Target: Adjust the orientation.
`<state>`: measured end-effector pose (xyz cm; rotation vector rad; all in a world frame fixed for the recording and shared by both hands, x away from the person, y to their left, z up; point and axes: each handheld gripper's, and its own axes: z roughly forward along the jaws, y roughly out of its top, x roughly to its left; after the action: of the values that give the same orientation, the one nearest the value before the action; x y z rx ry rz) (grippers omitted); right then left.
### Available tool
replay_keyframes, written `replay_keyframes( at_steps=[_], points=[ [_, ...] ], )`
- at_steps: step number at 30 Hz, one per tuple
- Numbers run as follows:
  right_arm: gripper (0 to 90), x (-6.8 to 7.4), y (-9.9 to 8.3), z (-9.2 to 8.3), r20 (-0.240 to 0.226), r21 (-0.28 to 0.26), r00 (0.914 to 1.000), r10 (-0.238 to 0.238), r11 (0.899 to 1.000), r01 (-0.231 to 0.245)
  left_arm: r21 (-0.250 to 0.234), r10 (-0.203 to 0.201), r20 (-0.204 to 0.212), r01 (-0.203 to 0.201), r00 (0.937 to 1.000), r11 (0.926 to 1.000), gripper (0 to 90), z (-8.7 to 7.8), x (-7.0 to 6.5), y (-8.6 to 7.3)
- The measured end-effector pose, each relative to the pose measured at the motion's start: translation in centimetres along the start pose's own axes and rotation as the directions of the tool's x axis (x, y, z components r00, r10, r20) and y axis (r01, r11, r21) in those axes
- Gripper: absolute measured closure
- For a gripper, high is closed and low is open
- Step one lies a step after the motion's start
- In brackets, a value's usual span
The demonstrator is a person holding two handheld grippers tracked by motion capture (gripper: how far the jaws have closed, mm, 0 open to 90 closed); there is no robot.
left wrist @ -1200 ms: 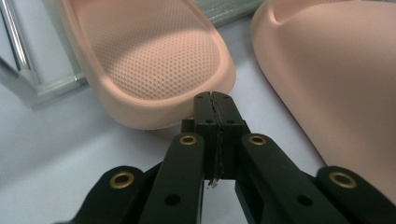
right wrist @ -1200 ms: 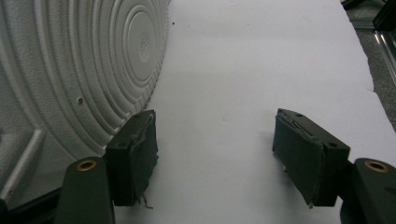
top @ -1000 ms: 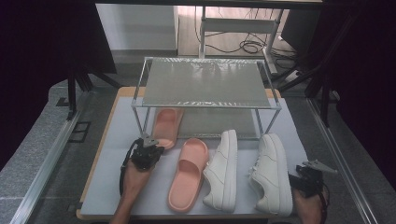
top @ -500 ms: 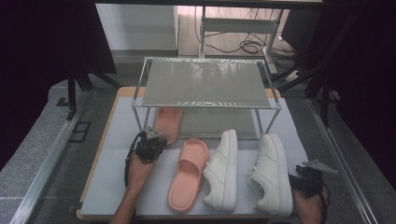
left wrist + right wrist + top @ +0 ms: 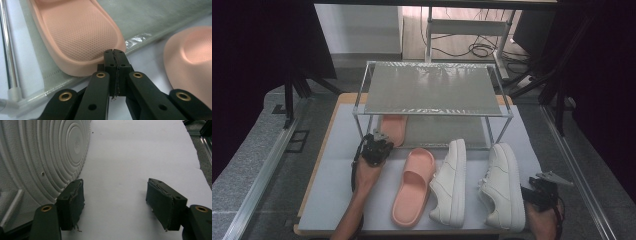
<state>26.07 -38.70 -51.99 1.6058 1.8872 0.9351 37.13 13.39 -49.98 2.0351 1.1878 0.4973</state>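
Note:
One pink slipper [image 5: 392, 126] [image 5: 80, 37] lies on the lower shelf of a metal rack [image 5: 430, 113]. My left gripper [image 5: 381, 142] [image 5: 115, 53] is shut with nothing in it, its tips right at that slipper's heel rim. A second pink slipper [image 5: 414, 184] [image 5: 192, 62] lies on the white sheet just to the right. Two white sneakers [image 5: 450, 182] [image 5: 502, 185] lie on their sides beside it. My right gripper [image 5: 536, 186] [image 5: 115, 200] stands open and empty on the sheet, with the right sneaker's ribbed sole [image 5: 37, 157] close by its left jaw.
The rack's grey top shelf [image 5: 432, 87] overhangs the lower shelf and its thin legs [image 5: 360, 129] [image 5: 7, 50] stand at the corners. The white sheet [image 5: 337, 165] [image 5: 140, 157] covers the wooden table. Cables and a stand lie on the floor behind.
My left gripper has moved forward toward the rack, and the slipper ahead of it now sits a little deeper under the shelf. The right gripper has stayed put.

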Motion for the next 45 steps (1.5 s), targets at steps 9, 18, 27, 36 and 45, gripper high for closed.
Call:
replay_keyframes(
  at_steps=[9,18,27,36,45],
  points=[
    [31.2,0.0,0.0,0.0,0.000,0.000,1.0000,0.000,1.000,0.000,-0.005,-0.032,0.006,0.032,0.9995,0.9995,89.8,1.2,0.4,0.3],
    [31.2,0.0,0.0,0.0,0.000,0.000,1.0000,0.000,1.000,0.000,-0.013,-0.048,0.019,0.048,0.9987,0.9988,89.7,1.1,0.6,0.2],
    [31.2,0.0,0.0,0.0,0.000,0.000,1.0000,0.000,1.000,0.000,-0.029,-0.005,0.034,0.006,0.9994,0.9996,84.5,-0.7,0.1,-0.2],
    [31.2,0.0,0.0,0.0,0.000,0.000,1.0000,0.002,1.000,-0.002,-0.058,0.053,0.054,-0.050,0.9971,0.9971,76.7,-3.4,-0.7,-1.7],
    [31.2,0.0,0.0,0.0,0.000,0.000,1.0000,0.002,1.000,-0.002,-0.068,0.079,0.073,-0.074,0.9942,0.9950,70.0,-5.4,-2.0,-2.6]
  ],
)
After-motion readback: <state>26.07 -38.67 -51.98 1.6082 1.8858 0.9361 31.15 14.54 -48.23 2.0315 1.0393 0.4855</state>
